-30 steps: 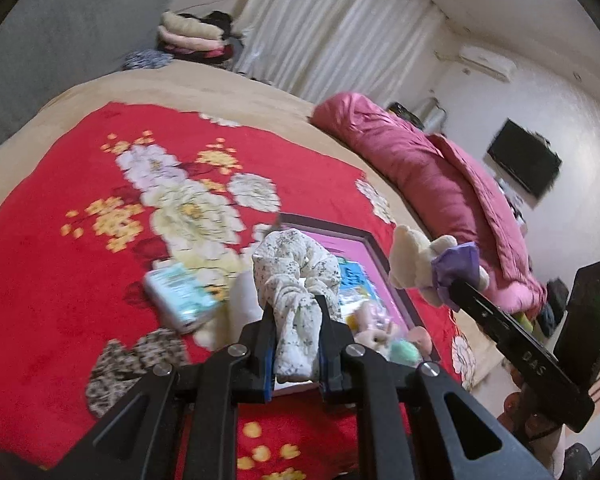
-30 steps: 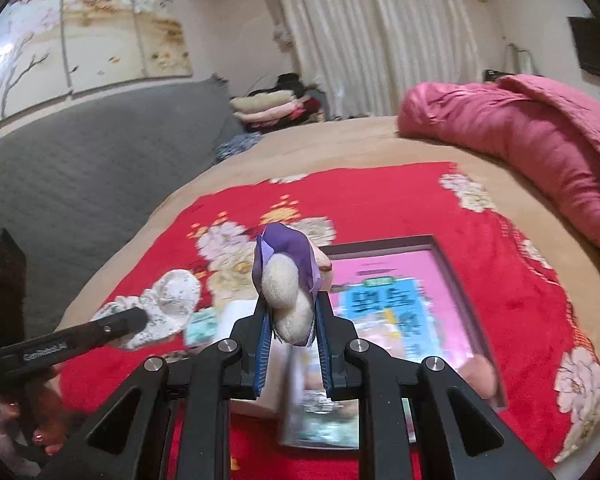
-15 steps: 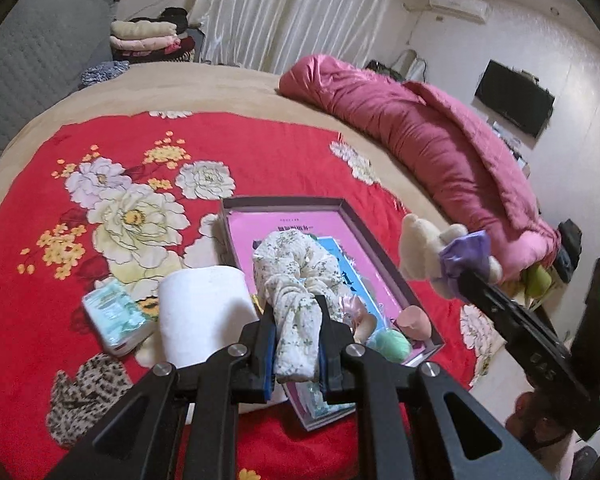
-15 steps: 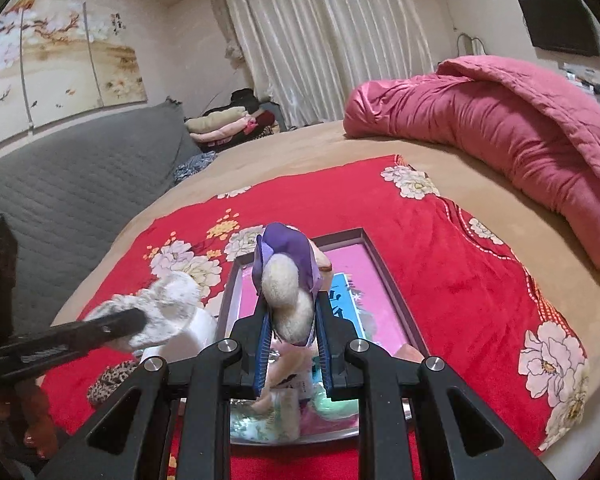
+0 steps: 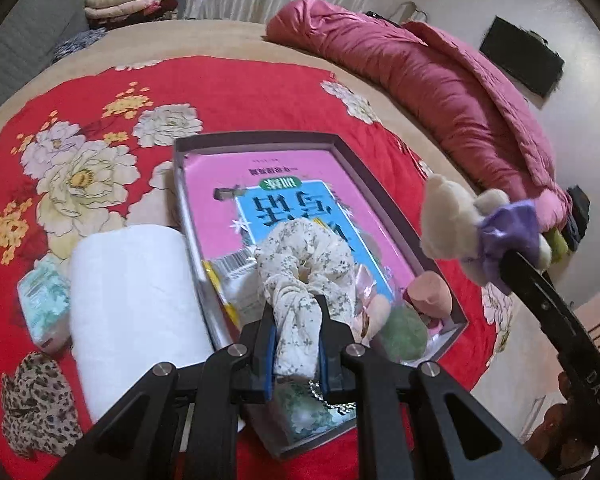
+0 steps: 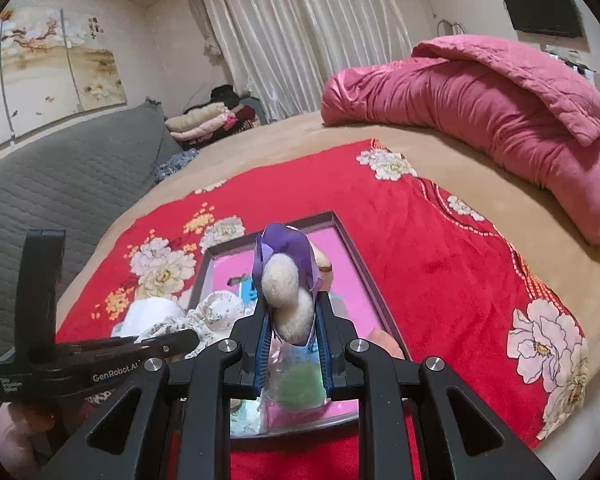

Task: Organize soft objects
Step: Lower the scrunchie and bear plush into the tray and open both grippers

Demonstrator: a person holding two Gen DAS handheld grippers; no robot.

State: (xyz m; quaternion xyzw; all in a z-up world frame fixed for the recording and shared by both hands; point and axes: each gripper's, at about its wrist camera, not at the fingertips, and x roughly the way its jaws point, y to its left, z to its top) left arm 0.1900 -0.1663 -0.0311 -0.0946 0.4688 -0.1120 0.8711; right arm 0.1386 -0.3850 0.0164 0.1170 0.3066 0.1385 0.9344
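Note:
My left gripper (image 5: pixel 298 312) is shut on a cream floral scrunchie (image 5: pixel 306 264), held above the near end of a dark-rimmed shallow box (image 5: pixel 256 138) lined with a pink book. My right gripper (image 6: pixel 290 312) is shut on a small cream plush bear with a purple bow (image 6: pixel 286 276), hanging over the same box (image 6: pixel 354 248). In the left wrist view the bear (image 5: pixel 456 224) hangs over the box's right rim. Inside the box lie a green puff (image 5: pixel 404 332), a pink sponge (image 5: pixel 428 294) and a chain.
A white paper roll (image 5: pixel 136 304), a teal tissue pack (image 5: pixel 44 304) and a leopard scrunchie (image 5: pixel 36 404) lie left of the box on the red floral blanket (image 5: pixel 240 92). A pink duvet (image 6: pixel 500 96) lies far right, folded clothes (image 6: pixel 204 122) at the back.
Both grippers have moved in and down over the box, which now looks larger and nearer. The scrunchie and the bear stay gripped. The paper roll has come into the left wrist view.

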